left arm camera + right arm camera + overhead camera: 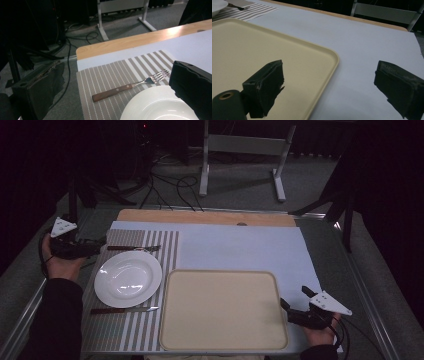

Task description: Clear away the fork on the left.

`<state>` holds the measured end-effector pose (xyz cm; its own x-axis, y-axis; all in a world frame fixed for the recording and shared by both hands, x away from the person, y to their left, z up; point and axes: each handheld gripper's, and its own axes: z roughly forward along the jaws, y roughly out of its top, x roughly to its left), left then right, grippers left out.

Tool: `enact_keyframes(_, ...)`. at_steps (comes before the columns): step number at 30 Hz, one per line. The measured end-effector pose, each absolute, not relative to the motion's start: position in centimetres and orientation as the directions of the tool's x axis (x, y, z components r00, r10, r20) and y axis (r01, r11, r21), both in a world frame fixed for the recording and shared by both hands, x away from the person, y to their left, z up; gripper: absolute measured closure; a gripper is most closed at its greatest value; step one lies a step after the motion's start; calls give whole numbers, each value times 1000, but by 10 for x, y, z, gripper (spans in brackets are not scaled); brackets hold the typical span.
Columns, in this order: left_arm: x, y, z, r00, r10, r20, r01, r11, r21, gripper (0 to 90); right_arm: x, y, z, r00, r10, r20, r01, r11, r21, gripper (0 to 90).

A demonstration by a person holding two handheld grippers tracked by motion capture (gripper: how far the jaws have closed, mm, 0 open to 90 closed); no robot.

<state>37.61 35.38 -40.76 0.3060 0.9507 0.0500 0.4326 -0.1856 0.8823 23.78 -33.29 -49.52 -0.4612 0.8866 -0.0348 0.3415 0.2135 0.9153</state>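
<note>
Here, both the left gripper [97, 246] and right gripper [295, 304] have jaws spread and hold nothing, flanking a round white plate [128, 278] beside the cream rectangular tray [223, 310].

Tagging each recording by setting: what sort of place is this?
Probably a lab or studio mock-up of a dining table: a place setting of plate, fork and knife, yet loose cables on grey floor and dark surroundings.

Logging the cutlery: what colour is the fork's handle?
Dark reddish-brown wood on the fork; clearest in the left gripper view.
</note>
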Motion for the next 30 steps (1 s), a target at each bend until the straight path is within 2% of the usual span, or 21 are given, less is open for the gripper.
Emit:
enact_keyframes(20,412,362,-430,300,954,-5,545,-167,821,0,238,-333,-495,-464,885,-36,339,215,916,86)
enact_keyframes(30,432,353,-445,314,949,12,602,-209,770,0,238,-334,-496,-461,886,-38,342,217,914,86)
